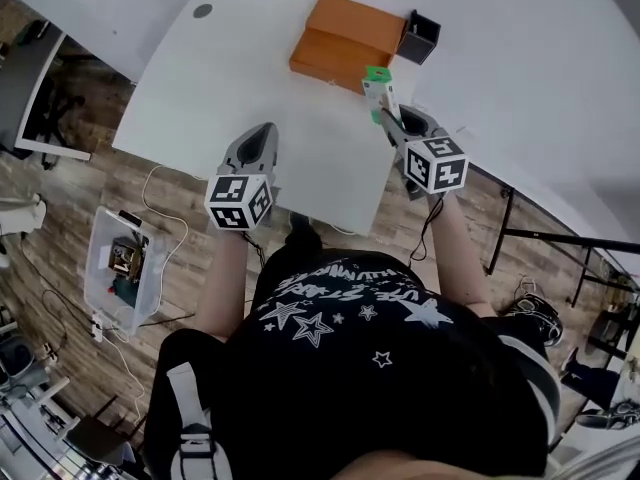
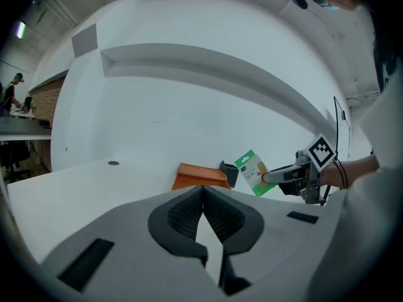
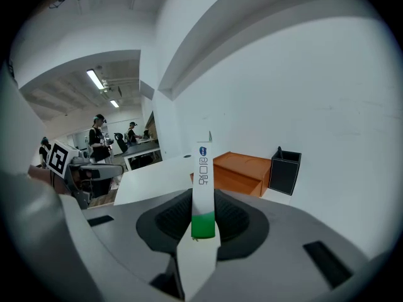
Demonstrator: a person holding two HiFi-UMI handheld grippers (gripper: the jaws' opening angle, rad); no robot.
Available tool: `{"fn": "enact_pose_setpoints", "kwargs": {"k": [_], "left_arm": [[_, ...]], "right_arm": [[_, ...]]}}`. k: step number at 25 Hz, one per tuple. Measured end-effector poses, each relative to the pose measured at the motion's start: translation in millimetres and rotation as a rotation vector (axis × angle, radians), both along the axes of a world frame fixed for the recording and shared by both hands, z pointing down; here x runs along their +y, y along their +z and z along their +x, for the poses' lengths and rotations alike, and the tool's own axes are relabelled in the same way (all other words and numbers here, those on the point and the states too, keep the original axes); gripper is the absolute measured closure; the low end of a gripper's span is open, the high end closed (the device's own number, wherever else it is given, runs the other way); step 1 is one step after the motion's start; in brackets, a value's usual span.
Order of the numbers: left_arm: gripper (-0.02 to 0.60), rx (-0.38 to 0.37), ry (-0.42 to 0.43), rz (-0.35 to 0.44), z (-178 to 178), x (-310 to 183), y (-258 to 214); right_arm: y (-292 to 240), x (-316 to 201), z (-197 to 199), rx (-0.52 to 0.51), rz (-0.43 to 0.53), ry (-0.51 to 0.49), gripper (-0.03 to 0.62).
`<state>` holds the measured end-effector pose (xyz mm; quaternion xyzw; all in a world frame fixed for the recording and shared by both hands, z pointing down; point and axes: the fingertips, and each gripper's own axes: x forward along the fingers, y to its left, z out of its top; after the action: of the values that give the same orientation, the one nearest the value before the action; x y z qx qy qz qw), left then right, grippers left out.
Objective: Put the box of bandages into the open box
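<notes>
The left gripper point(image 1: 262, 140) hovers over the near part of the white table point(image 1: 220, 78), its jaws pressed together with nothing between them. Farther back lies the orange box point(image 1: 345, 40). By its near right corner, the green-and-white box of bandages point(image 1: 378, 88) is held above the table, clamped between the jaws of the right gripper point(image 1: 392, 118). A black holder point(image 1: 419, 38) stands just beside the orange box's right end.

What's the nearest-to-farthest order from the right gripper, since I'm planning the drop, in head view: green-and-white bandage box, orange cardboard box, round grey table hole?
1. Green-and-white bandage box, clamped in the right gripper.
2. Orange cardboard box, just beyond it.
3. Round grey table hole, far left.
</notes>
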<state>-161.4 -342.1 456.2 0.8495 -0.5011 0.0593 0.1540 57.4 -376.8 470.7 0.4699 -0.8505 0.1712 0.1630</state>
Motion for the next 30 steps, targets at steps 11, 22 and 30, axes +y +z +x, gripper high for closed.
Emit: {"fn": "enact_pose_setpoints", "kwargs": {"k": [11,22,30], "left_arm": [[0.561,0.016,0.066,-0.017,-28.2,-109.0,10.2],[0.561,0.031,0.104,-0.065,-32.2,-180.5,39.3],[0.561,0.042,0.132,-0.103,-14.4,-200.2,57.3]], "right_arm": [[9.7,-107.6,-27.4,0.079,-0.008,0.044,0.482],[49.7,-171.5,-38.5,0.269,-0.056,-0.007,0.482],[81.9,-183.7,-32.6,0.389,-0.118,-0.071,0.482]]}}
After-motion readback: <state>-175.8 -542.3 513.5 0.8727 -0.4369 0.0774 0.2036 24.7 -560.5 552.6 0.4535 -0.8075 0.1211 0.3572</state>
